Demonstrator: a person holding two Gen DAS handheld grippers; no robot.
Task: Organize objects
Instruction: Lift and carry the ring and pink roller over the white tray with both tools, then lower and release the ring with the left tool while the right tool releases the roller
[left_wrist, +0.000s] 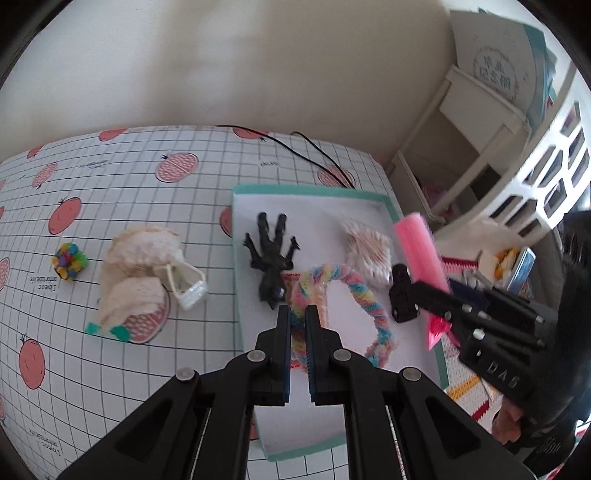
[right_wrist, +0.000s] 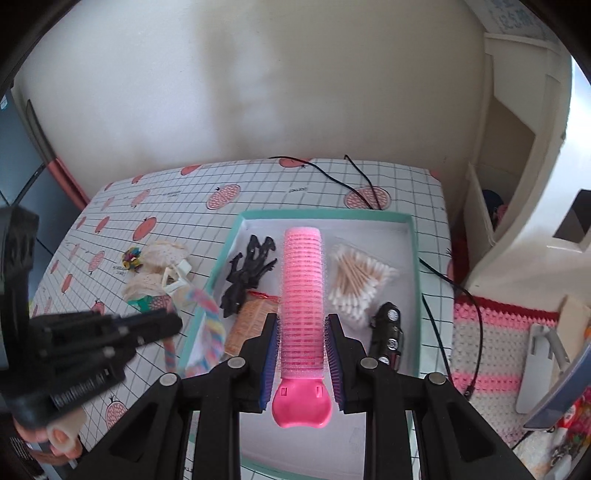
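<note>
Right wrist: pink hair roller (right_wrist: 303, 291) between fingers (right_wrist: 271, 354).

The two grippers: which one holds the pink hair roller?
The right gripper holds the pink hair roller above the tray. The left gripper instead pinches the pastel twisted rope.

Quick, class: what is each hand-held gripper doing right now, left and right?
Left hand-held gripper: closed on the pastel twisted rope.
Right hand-held gripper: closed on the pink hair roller, above the teal tray.

One tray (right_wrist: 413, 251), one pink roller (right_wrist: 303, 291), one black figure (left_wrist: 271, 258), one pastel rope (left_wrist: 365, 295), two grippers
</note>
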